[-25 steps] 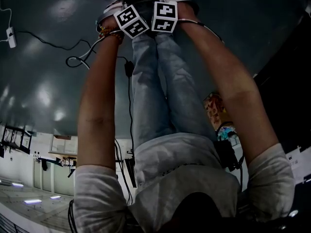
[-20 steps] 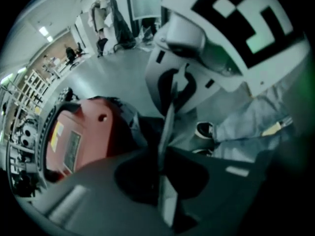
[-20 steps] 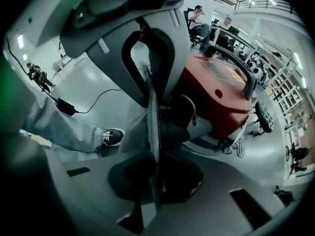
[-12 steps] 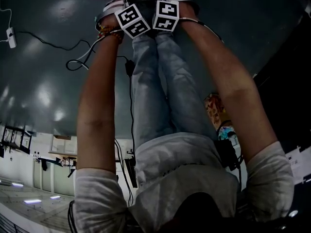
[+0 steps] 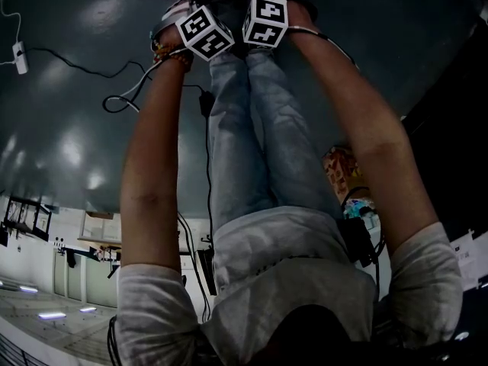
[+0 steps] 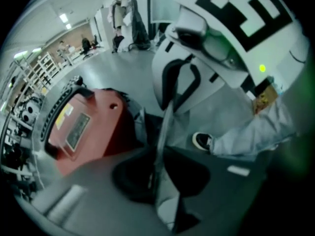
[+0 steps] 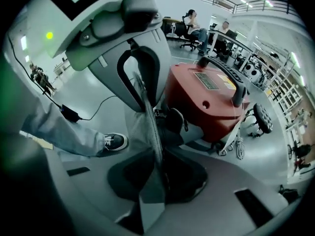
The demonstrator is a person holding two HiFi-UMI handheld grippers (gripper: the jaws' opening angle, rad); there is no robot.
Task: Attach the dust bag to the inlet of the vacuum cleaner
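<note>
**Desk:** What do your jaws have?

**Me:** My left gripper [image 6: 158,167] is pinched tight on a thin grey sheet that I see edge-on. That sheet is the dust bag [image 6: 166,124]. My right gripper [image 7: 156,173] is clamped just as tight on the same sheet from the opposite side, so the two grippers face each other with the bag between them.

**Desk:** Where is the bag relative to the machine?

**Me:** It is off the floor [image 5: 76,128], just beside the near end of the red vacuum cleaner [image 7: 206,102]. In the right gripper view, a black fitting [image 7: 173,122] on that end sits right behind the bag's fabric. I can't tell whether they touch, and I can't make out the inlet itself.

**Desk:** And the vacuum?

**Me:** It stands upright on the floor with its black handle [image 7: 229,77] on top. It lies to the left in my left gripper view and to the right in my right one.

**Desk:** What else is around?

**Me:** One shoe [image 7: 114,142] is planted near the bag. From the head view, both arms reach straight down with the grippers side by side. A black cable [image 5: 76,69] trails across the floor to the left.
</note>
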